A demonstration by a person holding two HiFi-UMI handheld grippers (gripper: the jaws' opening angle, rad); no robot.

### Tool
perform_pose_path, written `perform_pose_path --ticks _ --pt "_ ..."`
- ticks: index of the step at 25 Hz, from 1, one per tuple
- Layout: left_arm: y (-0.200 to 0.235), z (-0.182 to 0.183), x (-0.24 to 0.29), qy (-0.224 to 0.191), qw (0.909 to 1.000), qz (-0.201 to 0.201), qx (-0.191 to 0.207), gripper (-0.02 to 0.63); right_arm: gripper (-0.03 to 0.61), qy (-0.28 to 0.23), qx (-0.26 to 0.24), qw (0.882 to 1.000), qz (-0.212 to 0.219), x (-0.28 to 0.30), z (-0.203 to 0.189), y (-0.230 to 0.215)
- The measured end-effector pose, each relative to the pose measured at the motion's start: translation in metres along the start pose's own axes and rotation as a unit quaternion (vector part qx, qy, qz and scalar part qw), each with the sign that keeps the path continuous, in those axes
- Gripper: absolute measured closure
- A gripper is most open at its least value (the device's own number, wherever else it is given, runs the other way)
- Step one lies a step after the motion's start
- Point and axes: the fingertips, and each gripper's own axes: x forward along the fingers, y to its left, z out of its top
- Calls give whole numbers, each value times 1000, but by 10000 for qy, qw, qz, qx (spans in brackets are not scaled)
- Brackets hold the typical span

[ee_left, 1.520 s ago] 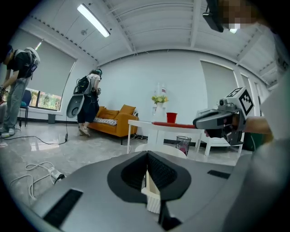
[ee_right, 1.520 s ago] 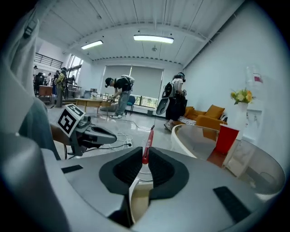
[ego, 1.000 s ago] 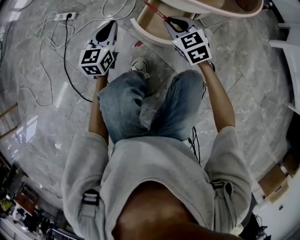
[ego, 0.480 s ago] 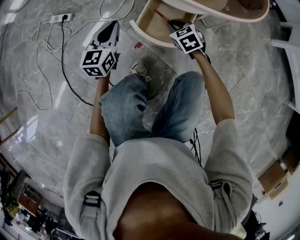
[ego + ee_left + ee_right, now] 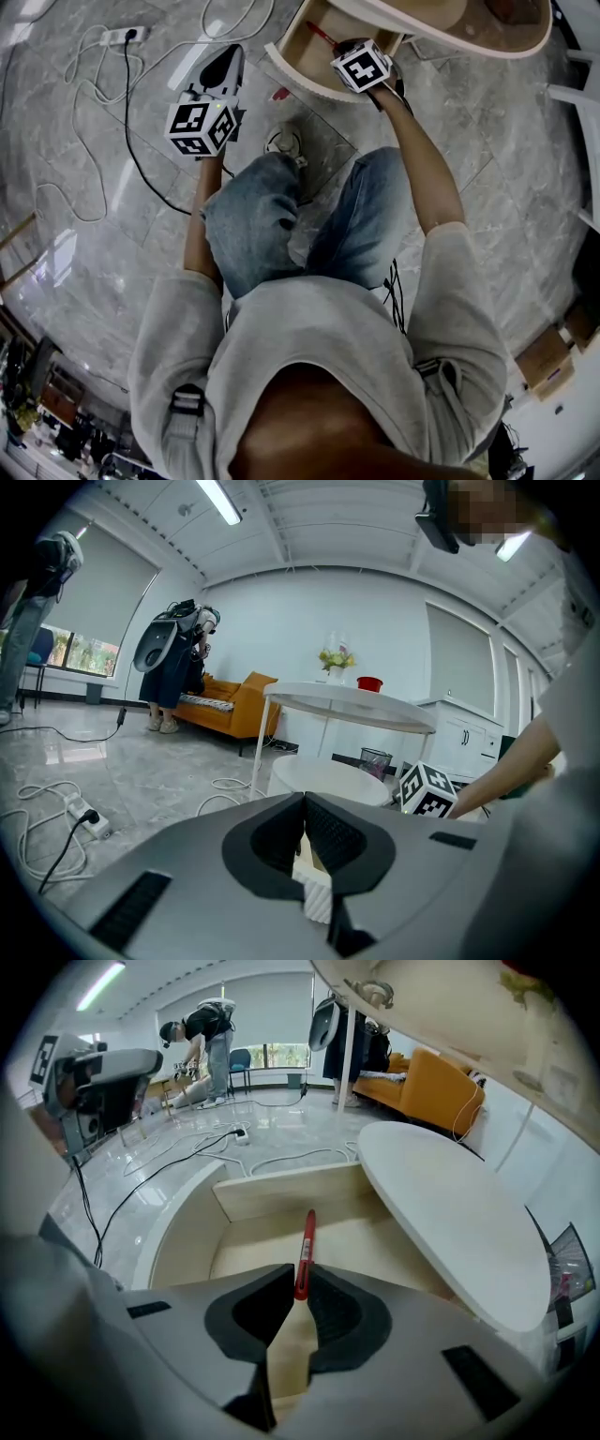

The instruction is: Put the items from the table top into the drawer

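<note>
A red pen [image 5: 305, 1246] has its near end clamped between the tips of my right gripper [image 5: 298, 1290], which is shut on it. The pen points steeply down into the open wooden drawer [image 5: 248, 1194] of the low round white table [image 5: 450, 1213]. From the head view, the right gripper [image 5: 345, 45] sits over the drawer [image 5: 298, 67], and the pen [image 5: 319, 33] pokes out past it. My left gripper [image 5: 228, 56] hangs to the left of the drawer over the floor. In its own view the left gripper [image 5: 302, 803] is shut with nothing held.
A power strip [image 5: 124, 34] and white and black cables [image 5: 89, 141] lie on the marble floor to the left. The person's legs and a shoe [image 5: 281, 142] are below the drawer. A taller white table [image 5: 349, 701] stands over the low one, an orange sofa [image 5: 239, 700] behind.
My right gripper has sunk and tipped down into the drawer, carrying the red pen. The left gripper has dropped slightly.
</note>
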Motion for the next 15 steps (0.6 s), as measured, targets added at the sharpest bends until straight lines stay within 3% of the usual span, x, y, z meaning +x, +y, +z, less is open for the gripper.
perform_pose_path --ticks 9,12,15 --pt "2 -2 1 -10 10000 -19 0 598 512 573 -72 9983 111 20 -17 -3" --pt "2 -1 -1 -27 10000 -10 4 598 434 501 -48 9984 239 21 -13 0" --pt "2 0 -3 -27 10000 3 -3 598 419 544 -9 9981 284 18 -17 2"
